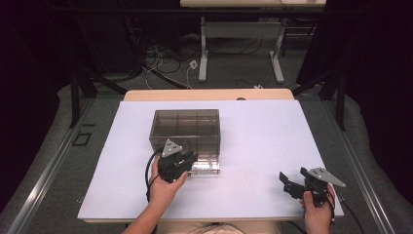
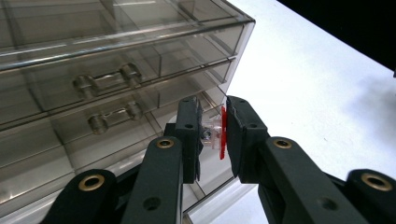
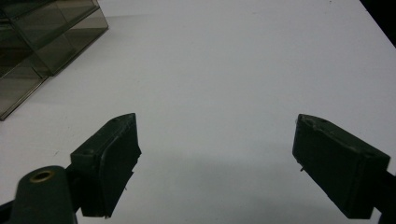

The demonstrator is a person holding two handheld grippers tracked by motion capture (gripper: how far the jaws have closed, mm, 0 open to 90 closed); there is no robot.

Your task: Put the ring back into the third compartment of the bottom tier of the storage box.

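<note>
Nearest to me in the high view, my right gripper (image 1: 295, 184) sits low at the right of the white desk (image 1: 263, 141), well apart from the smoky clear drawer box (image 1: 185, 127). The right gripper view gives what the overhead cannot: its jaws stand wide with bare desk between them, nothing held, and the drawer box is just a corner at the upper left (image 3: 42, 42).

A little farther in, my left gripper (image 1: 187, 161) is up against the front of the drawer box, at its lower level. From above I see the hand (image 1: 163, 187), the grey plate and the black body covering the spot, so the grip itself is hidden there. The left gripper view (image 2: 214, 135) settles it: the jaws are drawn narrow and clamp a small clear piece with a red part (image 2: 215, 134) against the right-hand pad. It lies at the lower front corner of the box; I cannot tell whether it is a handle or a loose item. In that view two clear drawer handles (image 2: 108, 80) sit one above the other, untouched.

Beyond the box the desk is bare white to its far wooden edge (image 1: 209, 94).
</note>
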